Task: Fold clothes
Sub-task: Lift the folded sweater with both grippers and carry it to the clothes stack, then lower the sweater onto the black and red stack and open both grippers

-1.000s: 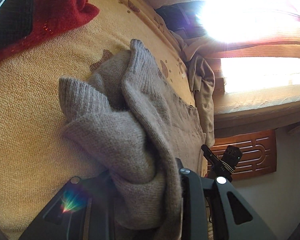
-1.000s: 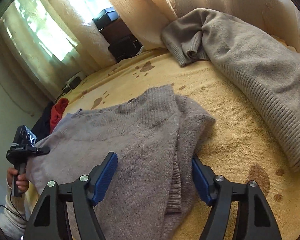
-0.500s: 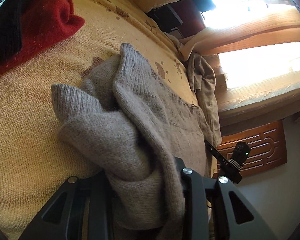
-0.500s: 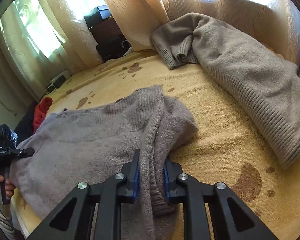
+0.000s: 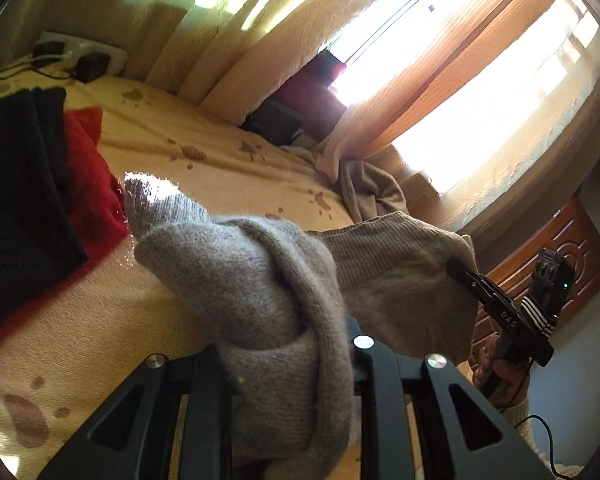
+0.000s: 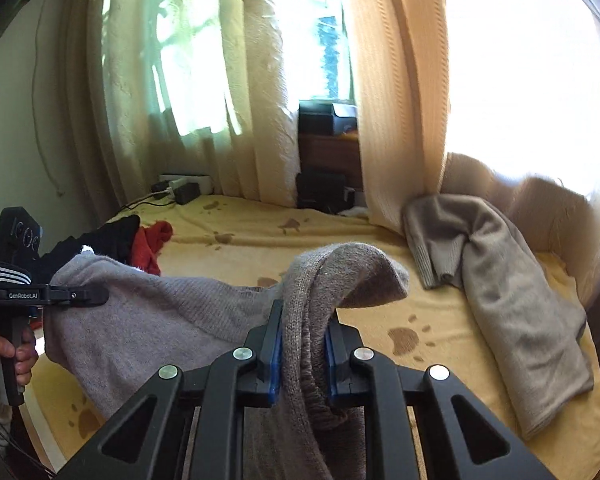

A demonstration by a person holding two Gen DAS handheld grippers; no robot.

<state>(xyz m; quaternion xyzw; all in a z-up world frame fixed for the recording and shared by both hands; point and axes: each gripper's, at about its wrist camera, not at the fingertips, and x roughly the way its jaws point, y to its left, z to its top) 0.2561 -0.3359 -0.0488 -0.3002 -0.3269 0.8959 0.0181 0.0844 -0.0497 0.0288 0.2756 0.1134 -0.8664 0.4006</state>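
Note:
A grey knitted sweater (image 5: 260,272) hangs lifted above the yellow bed, stretched between both grippers. My left gripper (image 5: 284,344) has a thick bunch of the knit between its fingers and its jaws are closing on it. In the right wrist view the left gripper (image 6: 80,295) pinches the sweater's (image 6: 172,320) far left end, with a hand on its handle. My right gripper (image 6: 302,320) is shut on a folded ribbed edge, blue pads pressing both sides. From the left wrist view the right gripper (image 5: 460,270) clamps the sweater's right corner.
A second grey-beige sweater (image 6: 500,292) lies crumpled at the bed's right side by the curtain. Red (image 5: 88,184) and black (image 5: 16,200) garments lie at the left. The yellow paw-print blanket (image 6: 440,320) covers the bed. A power strip (image 6: 184,184) and dark boxes (image 6: 328,120) stand behind.
The right gripper shut on the sweater's edge. Both grippers then rose and rolled, lifting the sweater off the blanket so it now hangs between them.

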